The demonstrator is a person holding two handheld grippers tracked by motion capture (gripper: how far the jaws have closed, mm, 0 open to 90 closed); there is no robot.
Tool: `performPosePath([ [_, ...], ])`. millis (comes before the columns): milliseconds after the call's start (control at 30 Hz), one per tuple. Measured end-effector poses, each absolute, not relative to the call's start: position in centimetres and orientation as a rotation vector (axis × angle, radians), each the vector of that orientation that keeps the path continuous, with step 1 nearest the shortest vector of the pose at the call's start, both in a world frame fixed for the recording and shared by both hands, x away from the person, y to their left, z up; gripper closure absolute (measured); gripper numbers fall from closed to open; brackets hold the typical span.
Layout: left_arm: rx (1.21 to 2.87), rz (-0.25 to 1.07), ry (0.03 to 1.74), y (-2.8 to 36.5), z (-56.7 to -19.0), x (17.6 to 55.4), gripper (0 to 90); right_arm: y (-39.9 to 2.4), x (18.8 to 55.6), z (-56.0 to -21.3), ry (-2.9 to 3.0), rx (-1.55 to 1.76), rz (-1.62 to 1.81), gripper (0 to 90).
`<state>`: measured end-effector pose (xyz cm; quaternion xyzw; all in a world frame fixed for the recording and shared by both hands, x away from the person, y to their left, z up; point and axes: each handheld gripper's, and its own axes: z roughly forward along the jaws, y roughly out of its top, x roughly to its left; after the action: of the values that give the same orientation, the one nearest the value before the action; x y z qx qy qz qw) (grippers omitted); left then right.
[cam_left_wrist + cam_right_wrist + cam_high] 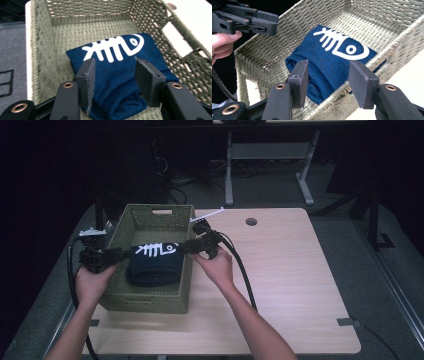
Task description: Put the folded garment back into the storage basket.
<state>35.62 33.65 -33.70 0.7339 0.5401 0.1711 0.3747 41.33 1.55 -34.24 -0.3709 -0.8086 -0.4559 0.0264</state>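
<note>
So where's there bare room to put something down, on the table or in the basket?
The table is bare right of the woven basket, from the round cable hole to the near edge. Inside the basket, the floor behind the folded navy shirt is free. It is crowded around the shirt, where the left gripper and right gripper hang open at each end.

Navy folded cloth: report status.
Left gripper and right gripper open, no grip. Navy folded cloth with white fishbone print lies inside green woven basket. Nothing obstructing.
</note>
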Motion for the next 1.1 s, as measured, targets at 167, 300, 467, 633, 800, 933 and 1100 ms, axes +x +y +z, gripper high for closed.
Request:
performPosePath([
  [167,1.885,0.439,1.35,32.7,-33.4,35.4,48.4,0.2,41.4,-33.9,-2.498,-1.155,-1.426,48.4],
  [300,1.904,0.428,1.32,31.5,-33.3,35.4,48.3,-1.1,41.3,-33.7,-2.49,-1.175,-1.439,47.3],
  [467,1.909,0.413,1.313,31.0,-33.5,35.6,47.2,-2.8,41.3,-33.9,-2.475,-1.198,-1.453,46.7],
  [633,1.879,0.382,1.306,30.5,-33.6,35.6,43.4,-4.0,41.4,-34.1,-2.454,-1.216,-1.461,44.0],
  [800,1.862,0.377,1.301,30.0,-33.6,35.4,41.5,-5.5,41.3,-34.0,-2.447,-1.245,-1.47,43.3],
  [933,1.864,0.386,1.289,29.5,-33.5,35.3,40.0,-6.8,41.2,-33.9,-2.45,-1.257,-1.473,42.1],
  [1100,1.862,0.369,1.276,28.8,-33.6,35.2,38.0,-7.9,41.1,-34.1,-2.444,-1.267,-1.479,41.7],
])
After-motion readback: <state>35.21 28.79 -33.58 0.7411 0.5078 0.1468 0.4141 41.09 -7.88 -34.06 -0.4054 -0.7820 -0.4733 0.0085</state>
